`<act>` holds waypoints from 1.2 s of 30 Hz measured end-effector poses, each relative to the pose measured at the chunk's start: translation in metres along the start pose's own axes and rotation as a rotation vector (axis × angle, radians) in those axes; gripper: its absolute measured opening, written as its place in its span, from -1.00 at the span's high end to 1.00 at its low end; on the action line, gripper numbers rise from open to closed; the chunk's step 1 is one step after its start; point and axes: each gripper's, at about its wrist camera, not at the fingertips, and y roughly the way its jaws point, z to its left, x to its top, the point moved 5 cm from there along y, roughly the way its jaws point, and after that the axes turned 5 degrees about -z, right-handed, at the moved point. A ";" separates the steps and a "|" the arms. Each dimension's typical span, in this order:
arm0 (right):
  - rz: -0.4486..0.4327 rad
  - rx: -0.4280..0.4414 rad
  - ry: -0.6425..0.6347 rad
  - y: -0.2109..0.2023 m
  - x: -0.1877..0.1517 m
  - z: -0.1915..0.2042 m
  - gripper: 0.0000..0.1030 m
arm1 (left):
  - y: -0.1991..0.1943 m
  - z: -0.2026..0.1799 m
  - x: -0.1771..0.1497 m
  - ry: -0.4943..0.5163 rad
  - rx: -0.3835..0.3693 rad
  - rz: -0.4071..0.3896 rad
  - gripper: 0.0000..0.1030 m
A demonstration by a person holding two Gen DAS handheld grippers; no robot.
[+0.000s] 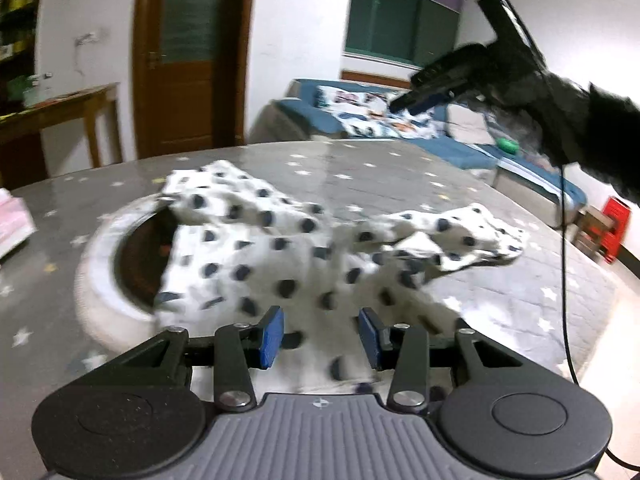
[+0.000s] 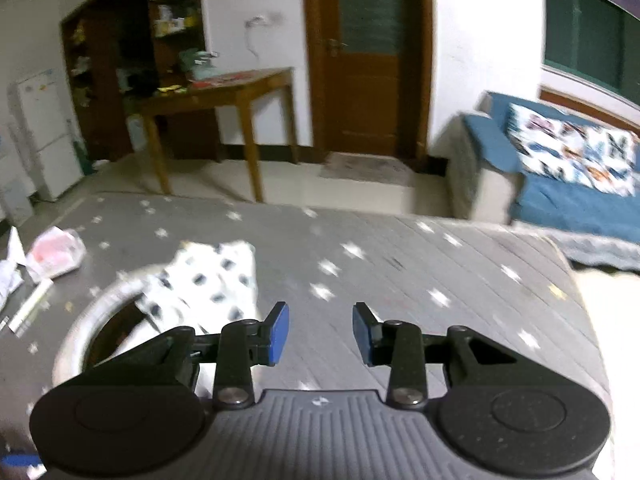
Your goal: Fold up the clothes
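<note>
Reaching in with both tools spread, nothing clamped yet. Left gripper (image 1: 321,337) sits low centre of the left view, blue pads (image 1: 272,336) apart, straddling the near edge of the spotted garment (image 1: 280,252); cloth shows between the pads but no pinch.

Right gripper (image 2: 320,334) is lower centre in its own view, jaws wide apart over bare table, holding nothing; in the left view it hangs at upper right, above the cloth.

Judgement: garment is crumpled, so the step is to spread it flat first. Close the left pads on one layer at the hem, bring the right one down to the far sleeve end (image 1: 472,232) at centre right, then pull apart evenly. Grabbing bunched layers would drag the whole heap.

Garment: white, soft, fleecy-looking, dark navy dots, rumpled with folds, partly draped over a white round basket (image 1: 100,280) with dark inside, left of centre.

Table (image 1: 500,292) surface: grey, glossy, faint plank lines, white stars.

Farther: pink-white packet (image 2: 56,254) at left edge of right view, wooden side table (image 2: 224,92), brown door (image 1: 188,52), blue sofa (image 2: 560,200) with printed cushion.
</note>
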 end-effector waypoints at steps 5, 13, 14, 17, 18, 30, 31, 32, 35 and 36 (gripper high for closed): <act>0.074 -0.087 0.118 -0.030 -0.060 -0.062 0.32 | 0.023 -0.021 -0.004 0.027 -0.045 0.035 0.27; 0.164 -0.157 0.309 -0.059 -0.156 -0.121 0.32 | 0.047 -0.037 -0.014 0.043 -0.123 0.085 0.39; 0.169 -0.156 0.318 -0.059 -0.162 -0.123 0.32 | 0.048 -0.039 -0.015 0.048 -0.136 0.086 0.39; 0.185 -0.158 0.308 -0.050 -0.169 -0.122 0.32 | 0.048 -0.048 -0.015 0.072 -0.178 0.074 0.39; 0.191 -0.159 0.298 -0.046 -0.170 -0.121 0.32 | 0.048 -0.051 -0.015 0.081 -0.191 0.072 0.39; 0.169 -0.232 0.123 0.025 -0.128 -0.108 0.31 | 0.059 -0.077 -0.024 0.135 -0.326 0.120 0.42; 0.166 -0.234 0.119 0.032 -0.124 -0.108 0.31 | 0.061 -0.079 -0.025 0.139 -0.336 0.128 0.42; 0.165 -0.237 0.114 0.040 -0.118 -0.109 0.31 | 0.062 -0.080 -0.026 0.140 -0.344 0.134 0.42; 0.158 -0.246 0.105 0.061 -0.104 -0.112 0.31 | 0.070 -0.086 -0.029 0.155 -0.367 0.157 0.42; 0.155 -0.247 0.104 0.069 -0.099 -0.113 0.31 | 0.072 -0.089 -0.030 0.161 -0.375 0.165 0.42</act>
